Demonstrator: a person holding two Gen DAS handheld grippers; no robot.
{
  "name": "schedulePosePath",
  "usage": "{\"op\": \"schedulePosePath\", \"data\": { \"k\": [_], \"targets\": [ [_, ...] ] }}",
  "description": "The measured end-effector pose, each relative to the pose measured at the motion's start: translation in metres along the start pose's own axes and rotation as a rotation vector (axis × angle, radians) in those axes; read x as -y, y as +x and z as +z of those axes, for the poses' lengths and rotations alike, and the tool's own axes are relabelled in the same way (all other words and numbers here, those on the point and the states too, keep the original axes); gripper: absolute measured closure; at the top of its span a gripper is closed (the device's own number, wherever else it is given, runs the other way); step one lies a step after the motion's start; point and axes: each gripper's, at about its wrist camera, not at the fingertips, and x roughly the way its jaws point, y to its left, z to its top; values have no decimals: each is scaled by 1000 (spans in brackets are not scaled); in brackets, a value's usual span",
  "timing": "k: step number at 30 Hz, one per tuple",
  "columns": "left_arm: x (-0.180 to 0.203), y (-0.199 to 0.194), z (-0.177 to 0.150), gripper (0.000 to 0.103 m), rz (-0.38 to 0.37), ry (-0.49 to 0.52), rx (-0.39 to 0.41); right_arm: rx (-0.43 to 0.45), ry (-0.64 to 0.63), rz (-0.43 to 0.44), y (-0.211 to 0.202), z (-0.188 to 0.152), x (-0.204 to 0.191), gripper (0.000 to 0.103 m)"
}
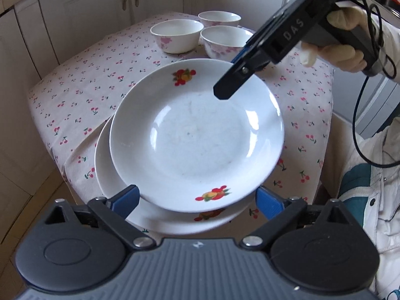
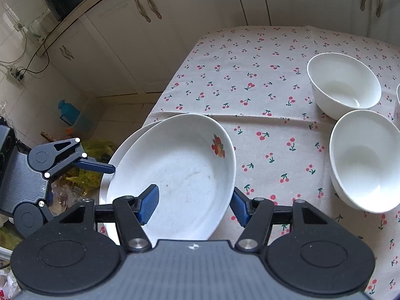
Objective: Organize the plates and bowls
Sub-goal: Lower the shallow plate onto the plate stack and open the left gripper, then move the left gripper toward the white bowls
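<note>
A white plate with fruit prints (image 1: pixel 197 135) lies on a second white plate (image 1: pixel 117 175) at the table's near edge; both show in the right wrist view, upper (image 2: pixel 185 175) and lower (image 2: pixel 106 187). My left gripper (image 1: pixel 197 200) is open, its blue pads on either side of the upper plate's near rim. My right gripper (image 2: pixel 193 206) is open, with one pad over the plate's inside and the other outside its rim; it shows from the side in the left wrist view (image 1: pixel 240 75). Three white bowls (image 1: pixel 177 35) stand together at the far end.
The table has a cherry-print cloth (image 2: pixel 250 87). White cabinets (image 2: pixel 140 37) stand behind it. Bags and clutter (image 2: pixel 82 175) lie on the floor to the left. The person's gloved hand (image 1: pixel 345 55) and cable hang at the right.
</note>
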Motion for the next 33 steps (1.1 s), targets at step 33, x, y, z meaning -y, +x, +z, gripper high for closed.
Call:
{"op": "schedulePosePath", "data": {
  "k": [33],
  "targets": [
    [17, -26, -6, 3, 119, -111, 216, 66, -126, -58, -10, -17, -12, 6]
  ]
}}
